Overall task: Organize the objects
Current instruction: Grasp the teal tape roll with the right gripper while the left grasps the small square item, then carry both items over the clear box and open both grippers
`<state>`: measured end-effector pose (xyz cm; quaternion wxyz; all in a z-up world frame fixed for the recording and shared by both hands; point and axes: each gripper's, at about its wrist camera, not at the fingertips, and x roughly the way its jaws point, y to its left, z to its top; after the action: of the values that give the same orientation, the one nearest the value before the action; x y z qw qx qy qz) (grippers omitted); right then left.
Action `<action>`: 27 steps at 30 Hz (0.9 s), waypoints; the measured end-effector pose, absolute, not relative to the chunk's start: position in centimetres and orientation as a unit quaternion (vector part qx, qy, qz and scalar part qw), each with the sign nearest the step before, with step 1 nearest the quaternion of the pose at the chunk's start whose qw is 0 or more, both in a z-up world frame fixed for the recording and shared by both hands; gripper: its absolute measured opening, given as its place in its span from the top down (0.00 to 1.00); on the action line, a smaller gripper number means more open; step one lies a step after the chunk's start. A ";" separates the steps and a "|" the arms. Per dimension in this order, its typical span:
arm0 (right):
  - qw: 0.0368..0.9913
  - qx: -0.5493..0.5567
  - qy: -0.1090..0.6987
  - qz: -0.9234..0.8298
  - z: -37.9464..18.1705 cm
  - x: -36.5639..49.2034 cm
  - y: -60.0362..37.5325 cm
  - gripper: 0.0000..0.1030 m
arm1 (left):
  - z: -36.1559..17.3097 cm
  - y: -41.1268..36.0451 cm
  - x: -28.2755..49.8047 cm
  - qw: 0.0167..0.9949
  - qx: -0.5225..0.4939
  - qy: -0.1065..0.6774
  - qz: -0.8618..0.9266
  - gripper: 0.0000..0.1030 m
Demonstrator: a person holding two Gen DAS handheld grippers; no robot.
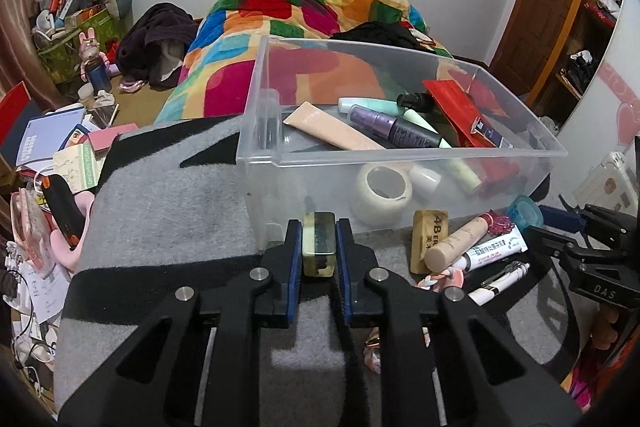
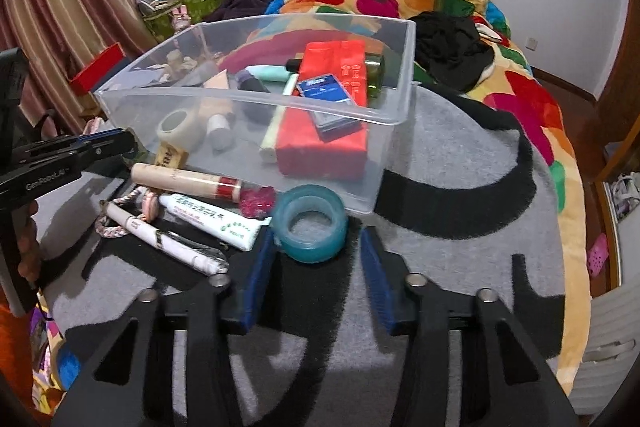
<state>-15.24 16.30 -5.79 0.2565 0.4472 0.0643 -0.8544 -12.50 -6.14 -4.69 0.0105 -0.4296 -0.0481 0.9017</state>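
Clenched on a small yellowish block (image 1: 319,244), the left tongs (image 1: 319,247) pressed both blue pads against its long sides; the block stood with its long axis running straight ahead, its far end almost touching the near wall of the clear bin (image 1: 280,163). That bin sat on a grey-and-black mat (image 1: 168,211) spread over the bed, toward the mat's far edge. From the block, the bin's open top lay directly ahead and above, so I judge a lift over the near rim to be what the coming move needed.

Right tongs (image 2: 318,243) straddled a teal tape roll (image 2: 311,227) lying flat by the bin's near right corner; the left pad seemed to touch it, the right pad stood clear, so no grip was made. An eraser (image 1: 427,241), a tube (image 2: 210,217) and a pen (image 2: 164,237) lay loose between the two tongs.
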 end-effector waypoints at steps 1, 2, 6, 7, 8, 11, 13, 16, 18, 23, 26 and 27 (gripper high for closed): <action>0.256 0.446 0.065 -0.855 -5.8 -15.2 16.2 0.68 | -4.6 -6.2 -12.4 0.010 -0.428 -0.049 0.902 0.85; 0.255 0.442 0.070 -0.857 -5.7 -15.0 16.1 0.68 | -4.6 -6.2 -12.3 0.010 -0.427 -0.050 0.903 0.85; 0.251 0.430 0.070 -0.865 -5.4 -14.7 16.2 0.68 | -4.2 -6.6 -11.8 0.006 -0.417 -0.056 0.907 0.85; 0.250 0.428 0.065 -0.866 -5.2 -14.6 16.4 0.68 | -4.2 -6.6 -11.5 0.006 -0.414 -0.058 0.908 0.85; 0.250 0.427 0.060 -0.867 -5.1 -14.6 16.6 0.68 | -4.1 -6.7 -11.3 0.006 -0.411 -0.061 0.909 0.85; 0.248 0.423 0.053 -0.870 -4.7 -14.3 17.2 0.68 | -3.8 -6.8 -10.5 0.010 -0.404 -0.071 0.912 0.85; 0.249 0.416 0.051 -0.873 -4.2 -13.9 17.5 0.68 | -3.5 -6.8 -9.9 0.012 -0.397 -0.076 0.915 0.85; 0.249 0.399 0.048 -0.881 -3.0 -13.3 17.8 0.68 | -2.7 -6.5 -9.2 0.014 -0.384 -0.078 0.920 0.85; 0.251 0.387 0.047 -0.886 -2.1 -13.0 17.8 0.68 | -1.8 -6.2 -8.8 0.016 -0.371 -0.077 0.925 0.85; 0.254 0.350 0.044 -0.900 0.5 -12.5 17.6 0.68 | 0.6 -5.6 -8.0 0.030 -0.341 -0.073 0.937 0.85; 0.257 0.331 0.042 -0.907 1.7 -12.5 17.2 0.68 | 1.9 -5.3 -7.9 0.033 -0.324 -0.072 0.943 0.85; 0.258 0.328 0.042 -0.908 2.0 -12.6 17.0 0.68 | 2.2 -5.3 -8.1 0.033 -0.320 -0.073 0.944 0.85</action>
<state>-12.61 16.97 2.04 0.2576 0.3281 0.0424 -0.9078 -8.09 -5.29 2.21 0.0333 -0.3196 -0.0725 0.9442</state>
